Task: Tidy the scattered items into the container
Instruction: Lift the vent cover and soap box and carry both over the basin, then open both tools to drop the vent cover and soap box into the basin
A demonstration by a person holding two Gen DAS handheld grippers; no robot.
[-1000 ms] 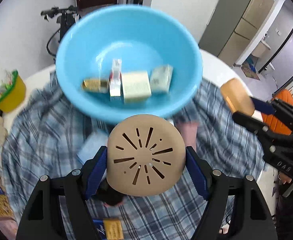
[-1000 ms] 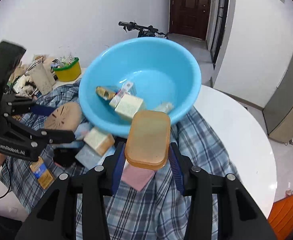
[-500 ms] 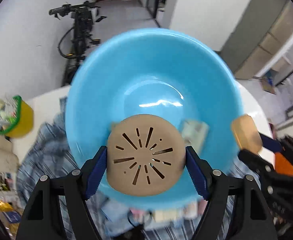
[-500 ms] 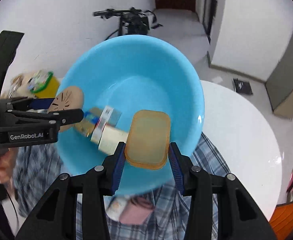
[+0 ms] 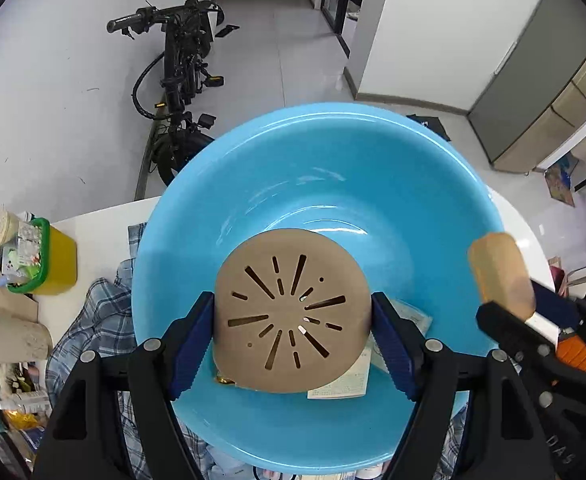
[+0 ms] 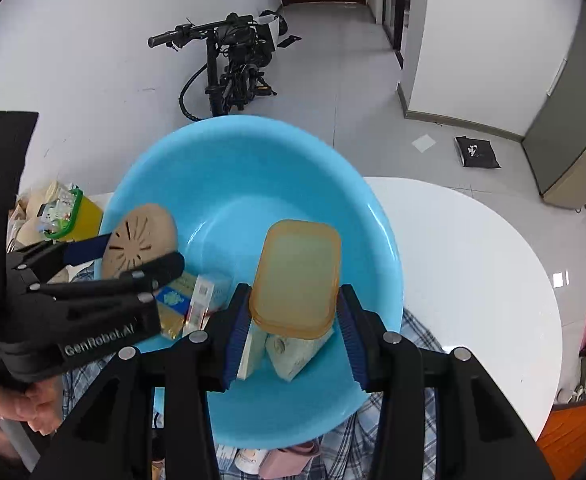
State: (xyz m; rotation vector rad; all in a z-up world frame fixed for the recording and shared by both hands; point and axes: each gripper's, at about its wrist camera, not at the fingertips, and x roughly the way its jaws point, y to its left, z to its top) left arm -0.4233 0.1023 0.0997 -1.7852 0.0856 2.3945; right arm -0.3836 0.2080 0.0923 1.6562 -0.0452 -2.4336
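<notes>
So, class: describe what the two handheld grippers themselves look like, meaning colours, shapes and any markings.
Both are matte black plastic frames with silver screw heads. The left gripper and right gripper each have two fingers lined with ribbed blue pads. Seen from the right wrist, the left one's body bears white "GenRobot.AI" lettering. No cables or sleeves are visible.

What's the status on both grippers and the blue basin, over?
Left gripper shut on slotted tan disc, over blue basin. Right gripper shut on amber lid, also over basin. Nothing blocking.
</notes>
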